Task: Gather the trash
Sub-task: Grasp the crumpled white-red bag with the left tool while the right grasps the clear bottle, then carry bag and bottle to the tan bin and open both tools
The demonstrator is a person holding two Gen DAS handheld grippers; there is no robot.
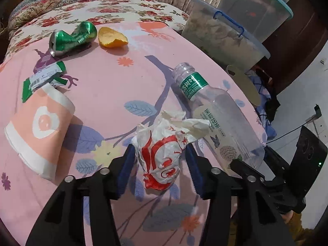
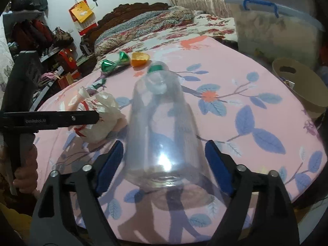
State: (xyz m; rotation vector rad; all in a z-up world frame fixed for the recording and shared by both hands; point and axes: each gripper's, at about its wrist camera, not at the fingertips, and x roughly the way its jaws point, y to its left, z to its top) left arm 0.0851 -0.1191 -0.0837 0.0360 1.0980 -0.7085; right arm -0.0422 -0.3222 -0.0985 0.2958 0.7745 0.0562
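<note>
A crumpled white-and-red paper wrapper [image 1: 162, 153] sits between the fingers of my left gripper [image 1: 161, 149], which press its sides; it also shows in the right wrist view [image 2: 98, 121]. A clear empty plastic bottle [image 2: 162, 135] with a green label lies on the pink sheet between the open fingers of my right gripper [image 2: 164, 149], a gap on each side; it also shows in the left wrist view [image 1: 217, 119]. A crushed green can [image 1: 71, 38], orange peel [image 1: 111, 38], green wrapper [image 1: 44, 78] and pink paper cup [image 1: 39, 131] lie further off.
A brown paper bag [image 2: 301, 86] stands open at the bed's right edge. Clear storage bins [image 1: 225, 34] are stacked behind it. A floral quilt [image 2: 164, 24] covers the far bed. The pink sheet [image 2: 256, 123] ends close on the right.
</note>
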